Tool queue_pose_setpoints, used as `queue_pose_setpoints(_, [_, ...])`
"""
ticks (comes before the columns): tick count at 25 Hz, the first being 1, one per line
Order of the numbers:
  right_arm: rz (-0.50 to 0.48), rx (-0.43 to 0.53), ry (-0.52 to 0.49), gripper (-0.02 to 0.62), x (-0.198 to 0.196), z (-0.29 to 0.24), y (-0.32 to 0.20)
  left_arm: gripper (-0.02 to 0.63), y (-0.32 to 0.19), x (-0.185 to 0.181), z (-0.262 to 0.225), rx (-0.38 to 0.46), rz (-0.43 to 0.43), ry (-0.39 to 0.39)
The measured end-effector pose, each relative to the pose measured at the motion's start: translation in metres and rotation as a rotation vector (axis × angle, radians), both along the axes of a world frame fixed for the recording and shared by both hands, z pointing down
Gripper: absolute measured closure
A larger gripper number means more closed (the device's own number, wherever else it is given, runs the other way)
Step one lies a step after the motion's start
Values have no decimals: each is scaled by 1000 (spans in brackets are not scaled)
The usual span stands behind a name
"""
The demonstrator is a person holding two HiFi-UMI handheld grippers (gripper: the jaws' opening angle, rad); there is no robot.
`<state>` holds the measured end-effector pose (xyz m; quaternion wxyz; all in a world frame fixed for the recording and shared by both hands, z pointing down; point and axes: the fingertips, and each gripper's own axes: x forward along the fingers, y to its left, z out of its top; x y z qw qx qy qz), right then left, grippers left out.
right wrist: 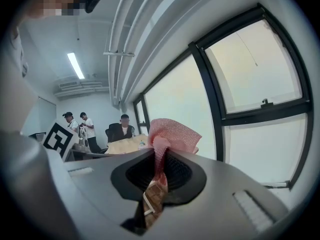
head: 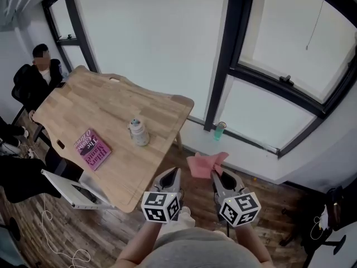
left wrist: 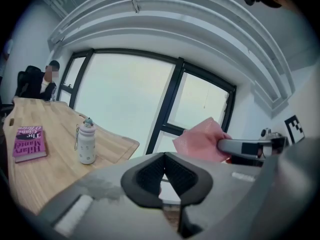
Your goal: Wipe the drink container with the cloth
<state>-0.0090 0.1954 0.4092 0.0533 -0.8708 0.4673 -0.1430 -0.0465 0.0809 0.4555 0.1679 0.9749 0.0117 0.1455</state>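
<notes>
A small white drink bottle [head: 138, 132] with a figurine cap stands upright near the middle of the wooden table [head: 100, 108]; the left gripper view also has the bottle [left wrist: 86, 143], well ahead and to the left. A pink cloth [head: 206, 163] sticks up from my right gripper [head: 215, 176], which is shut on it off the table's near corner. In the right gripper view the cloth [right wrist: 172, 134] bunches above the right gripper [right wrist: 160, 171]. My left gripper [head: 172, 176] hangs beside it, shut with nothing in it; its dark pads [left wrist: 150, 174] meet. Both grippers are apart from the bottle.
A pink book [head: 92, 148] lies on the table left of the bottle. A person [head: 39, 71] sits at the table's far end. A green bottle [head: 218, 130] stands on the low window sill. A white chair [head: 72, 191] stands by the table's near edge, over wooden floor.
</notes>
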Motion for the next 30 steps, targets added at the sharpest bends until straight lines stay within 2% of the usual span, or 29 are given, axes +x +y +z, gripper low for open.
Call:
queue_pose_setpoints(8, [-44,5,2,566,54,0,-51,604,-48,52,2,6,-36,1])
queue_pose_setpoints(16, [-128,4,0,566,90,3,-106,604,-95,78,6,-2,-95,-6])
queue_pose_setpoints(23, [-226,11,-1,566,100,0,-147,604,-125,70,11,7,-175,-29])
queue_pose_setpoints(30, [-373,20,-5,566,109,0,-200,604,-167,59,15,9,-327,-40])
